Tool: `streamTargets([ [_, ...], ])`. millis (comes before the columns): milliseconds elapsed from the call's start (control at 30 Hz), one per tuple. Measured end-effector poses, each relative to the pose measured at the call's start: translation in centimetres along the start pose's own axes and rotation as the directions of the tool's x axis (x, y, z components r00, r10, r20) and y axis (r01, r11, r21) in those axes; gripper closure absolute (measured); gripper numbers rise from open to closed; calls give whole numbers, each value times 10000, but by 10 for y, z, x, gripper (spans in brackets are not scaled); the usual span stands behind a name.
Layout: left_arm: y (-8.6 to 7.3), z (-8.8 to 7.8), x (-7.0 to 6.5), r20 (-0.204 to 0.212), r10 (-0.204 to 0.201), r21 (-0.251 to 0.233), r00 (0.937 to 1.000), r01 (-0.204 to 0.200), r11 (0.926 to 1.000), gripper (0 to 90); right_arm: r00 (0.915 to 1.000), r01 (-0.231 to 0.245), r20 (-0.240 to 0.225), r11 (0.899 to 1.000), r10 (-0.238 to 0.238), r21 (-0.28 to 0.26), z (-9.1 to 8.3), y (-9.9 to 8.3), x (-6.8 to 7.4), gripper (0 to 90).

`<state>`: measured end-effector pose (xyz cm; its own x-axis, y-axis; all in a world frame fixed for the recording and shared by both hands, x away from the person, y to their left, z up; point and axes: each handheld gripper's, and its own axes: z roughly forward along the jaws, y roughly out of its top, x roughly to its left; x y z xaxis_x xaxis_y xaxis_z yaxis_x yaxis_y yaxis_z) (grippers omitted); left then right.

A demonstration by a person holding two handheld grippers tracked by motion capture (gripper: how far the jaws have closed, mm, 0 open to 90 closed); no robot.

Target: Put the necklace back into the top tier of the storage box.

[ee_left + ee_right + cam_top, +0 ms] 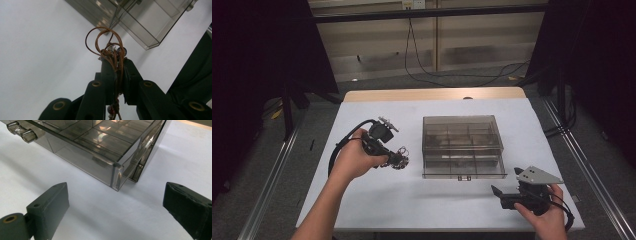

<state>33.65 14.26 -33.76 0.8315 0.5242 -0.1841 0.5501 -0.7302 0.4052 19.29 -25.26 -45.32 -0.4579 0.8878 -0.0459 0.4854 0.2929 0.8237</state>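
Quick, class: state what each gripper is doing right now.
Left gripper: shut on a beaded cord bracelet.
Right gripper: open, holding nothing, near the clear box.

Black grippers, brass-ringed screw holes; left gripper [398, 161] black cable, right gripper [498, 194] grey plate.

Brown beaded cord bracelet [110, 47], looped, pinched upright.

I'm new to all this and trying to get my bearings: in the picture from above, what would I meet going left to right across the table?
Left gripper clamping a beaded cord bracelet → clear compartment box with its lid shut → right gripper, jaws wide open.
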Motion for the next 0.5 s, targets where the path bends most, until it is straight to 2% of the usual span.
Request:
streamTargets([
  [67, 1, -2, -1, -97, -18, -78, 10000, 17, 10000, 817, 10000, 5, 3, 10000, -5, 10, 0, 0, 0, 62],
  [500, 17, -14, -8, 17, 239, -153, 9997, -239, 9996, 817, 10000, -26, -69, 10000, 26, 1, 0, 0, 0, 62],
])
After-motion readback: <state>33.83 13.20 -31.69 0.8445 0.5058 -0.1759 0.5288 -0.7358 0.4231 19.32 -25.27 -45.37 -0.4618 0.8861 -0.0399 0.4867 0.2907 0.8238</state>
